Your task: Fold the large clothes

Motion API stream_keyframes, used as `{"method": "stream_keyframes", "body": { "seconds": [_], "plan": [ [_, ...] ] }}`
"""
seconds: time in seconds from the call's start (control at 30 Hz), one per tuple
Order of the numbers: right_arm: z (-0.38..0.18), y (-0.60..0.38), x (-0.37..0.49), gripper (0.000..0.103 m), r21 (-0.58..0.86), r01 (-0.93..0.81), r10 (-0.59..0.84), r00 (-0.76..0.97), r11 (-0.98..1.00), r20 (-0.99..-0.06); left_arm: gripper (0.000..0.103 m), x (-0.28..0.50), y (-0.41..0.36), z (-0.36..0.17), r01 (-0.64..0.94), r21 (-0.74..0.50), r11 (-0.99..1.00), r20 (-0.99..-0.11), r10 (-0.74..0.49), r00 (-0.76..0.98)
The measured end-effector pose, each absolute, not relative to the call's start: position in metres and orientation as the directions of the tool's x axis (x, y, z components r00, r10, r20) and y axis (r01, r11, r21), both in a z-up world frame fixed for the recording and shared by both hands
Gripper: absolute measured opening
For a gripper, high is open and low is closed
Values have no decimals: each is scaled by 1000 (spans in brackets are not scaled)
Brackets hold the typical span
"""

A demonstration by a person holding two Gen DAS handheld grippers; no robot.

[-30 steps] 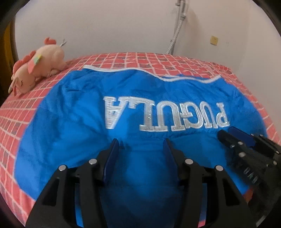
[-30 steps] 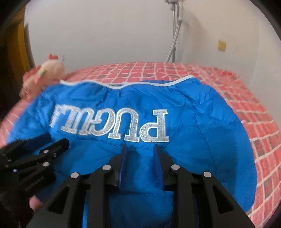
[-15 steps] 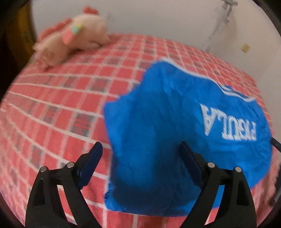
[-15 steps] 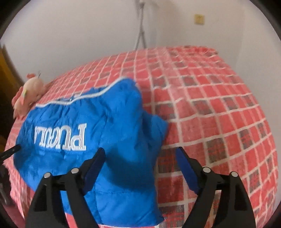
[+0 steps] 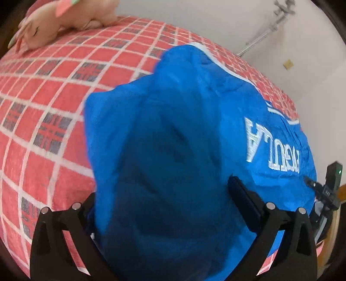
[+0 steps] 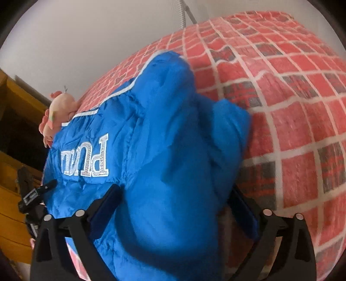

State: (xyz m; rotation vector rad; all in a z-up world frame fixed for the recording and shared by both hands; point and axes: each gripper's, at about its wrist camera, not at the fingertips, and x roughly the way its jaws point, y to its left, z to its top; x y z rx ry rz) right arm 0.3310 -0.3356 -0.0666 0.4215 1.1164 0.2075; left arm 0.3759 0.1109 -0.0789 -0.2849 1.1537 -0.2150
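- Both grippers have swung out to opposite ends of the jacket [image 5: 173, 134] compared with a second ago, when they sat side by side near its middle just below the lettering, and they're closer in than half a second back.
- Left gripper [image 5: 164, 201] is at the end of the jacket nearer the plush toy [image 5: 64, 19]. Its fingers are spread wide with a big puffy bunch of blue fabric bulging up between them, so wide apart, not pinching anything. The left finger is mostly buried behind the cloth.
- Right gripper [image 6: 177, 203] is doing the same at the other end: fingers splayed, a fat fold of jacket sitting in the gap, nothing clamped that I can see.
- That jacket lies on the bedspread [image 5: 43, 103], the red checked one, with the silver lettering [image 6: 86, 160] upside down to both cameras and a white trim line along its far edge.
- From the left wrist view you can spot the right gripper poking in at the far right edge, just beside the jacket. From the right wrist view the left gripper shows at the left edge, same deal.
- Plush toy is on the bed near the far corner, well apart from the left gripper.
- White wall [image 6: 86, 32] behind the bed, with a metal hose [image 5: 259, 41] running down it, and some yellow wooden furniture [image 6: 13, 194] off to the side.
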Motion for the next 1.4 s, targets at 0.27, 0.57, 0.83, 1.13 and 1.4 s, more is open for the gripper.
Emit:
{"method": "stream_keyframes", "body": {
  "seconds": [0.27,0.57,0.83,1.13,1.4],
  "plan": [
    [-43,-333,322,36,490,13,420,496,872,-760,44,364,94,-51,30,-252,967,-842,-235,486],
    [37,-320,267,26,453,-96,413,606,886,-680,21,317,80,20,115,-284,952,-750,-295,592],
    [60,-323,178,26,434,-174,447,584,884,-677,21,223,93,48,189,-295,937,-713,-348,609],
    [30,-318,109,28,432,-181,458,523,883,-718,24,136,106,11,197,-255,947,-745,-322,584],
    [-25,-324,107,39,424,-92,414,476,901,-776,43,126,121,-47,148,-229,962,-772,-272,575]
  ]
}}
